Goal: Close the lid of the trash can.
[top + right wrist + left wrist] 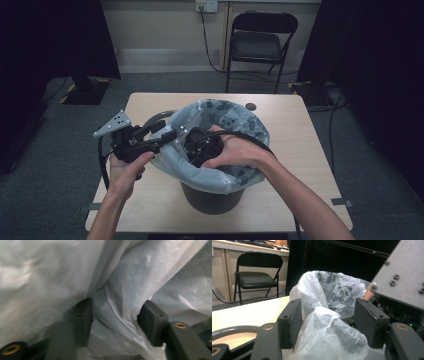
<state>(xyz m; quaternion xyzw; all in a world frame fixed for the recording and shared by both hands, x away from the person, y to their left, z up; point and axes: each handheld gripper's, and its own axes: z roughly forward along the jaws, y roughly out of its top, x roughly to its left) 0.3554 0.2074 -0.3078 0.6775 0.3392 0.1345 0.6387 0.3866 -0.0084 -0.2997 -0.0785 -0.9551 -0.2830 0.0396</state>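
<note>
A black bin [212, 200] lined with a white panda-print plastic bag [235, 120] stands in the middle of the table. My left gripper [167, 137] is at the bin's left rim, and a puffed fold of the bag [324, 335] lies between its wide-apart jaws [328, 322]; I see no firm pinch. My right gripper [200, 145] reaches down inside the bin from the right. Its jaws [115, 320] stand apart with a crease of the bag's inner wall [117, 307] between them, the pads [151, 325] not pressing on it.
The light wooden table [295, 125] has bare top around the bin. A black folding chair [260, 42] stands behind the table's far edge. Cables run across the floor at the right [330, 125], and dark curtains hang on both sides.
</note>
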